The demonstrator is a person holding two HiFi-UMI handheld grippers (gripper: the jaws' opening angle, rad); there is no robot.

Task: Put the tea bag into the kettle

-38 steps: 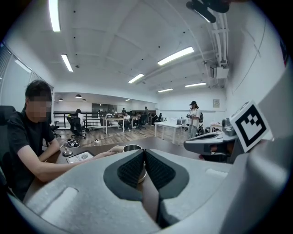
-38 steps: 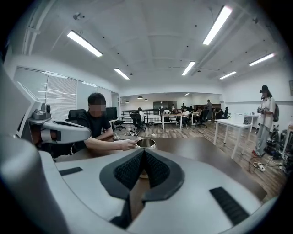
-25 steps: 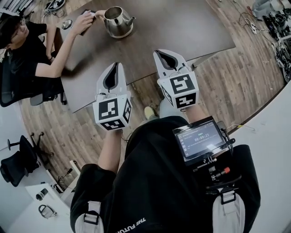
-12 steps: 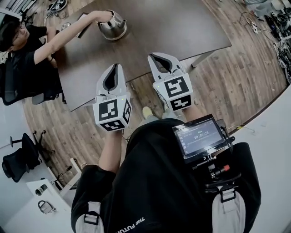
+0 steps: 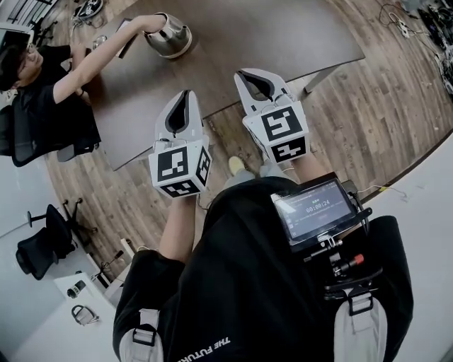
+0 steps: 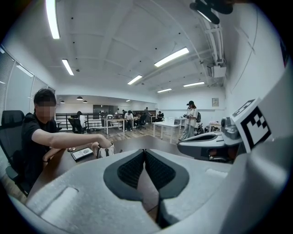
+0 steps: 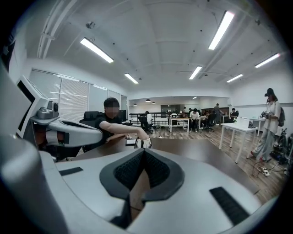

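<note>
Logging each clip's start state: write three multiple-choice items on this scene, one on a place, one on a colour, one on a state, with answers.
1. Where is the kettle? A. on the floor B. on the table, by the seated person C. on a chair
2. What colour is the table top? A. white B. green C. dark brown
3. How are the left gripper and right gripper? A. both shut, empty B. both wide open C. left holds the kettle
Answers: 1 B, that person's hand is on it; 2 C, plain in the head view; 3 A, pads together, nothing between.
</note>
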